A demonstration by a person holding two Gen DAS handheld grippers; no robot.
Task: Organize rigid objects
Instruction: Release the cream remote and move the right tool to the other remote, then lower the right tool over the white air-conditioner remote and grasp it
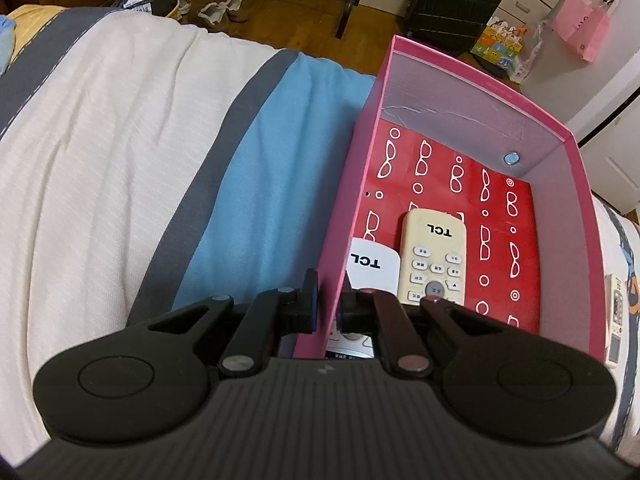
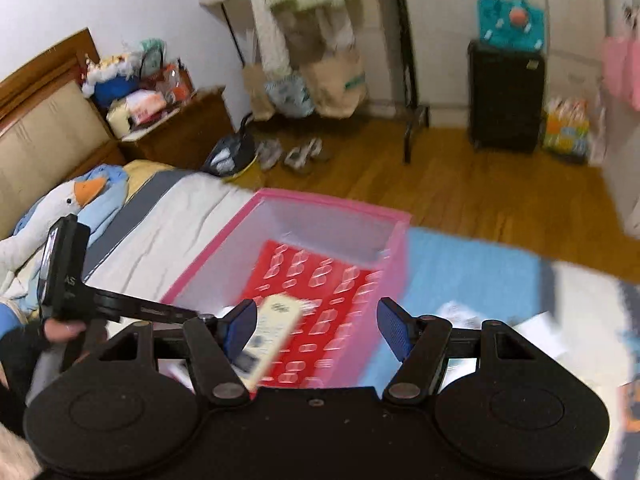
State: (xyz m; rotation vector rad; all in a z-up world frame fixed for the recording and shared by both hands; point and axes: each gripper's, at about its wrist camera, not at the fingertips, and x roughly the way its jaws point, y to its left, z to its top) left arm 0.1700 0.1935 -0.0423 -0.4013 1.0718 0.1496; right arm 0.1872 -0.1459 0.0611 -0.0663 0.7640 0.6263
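Note:
A pink box [image 1: 576, 168] with a red patterned floor stands on the bed. A yellowed TCL remote [image 1: 436, 256] and a white TCL remote [image 1: 372, 268] lie inside it. My left gripper [image 1: 326, 300] is shut on the box's left wall, one finger outside and one inside. In the right wrist view the box [image 2: 400, 240] lies below my right gripper [image 2: 318, 328], which is open. A cream remote [image 2: 268, 336] is next to its left finger [image 2: 240, 326], tilted over the box; the frame is blurred, so contact cannot be told.
The bed has a white, grey and blue cover [image 1: 120, 160]. Another remote [image 1: 614, 320] lies on the bed right of the box. White papers [image 2: 536, 332] lie right of the box. A goose plush [image 2: 60, 204] lies near the headboard. Wooden floor, a black suitcase [image 2: 506, 96] beyond.

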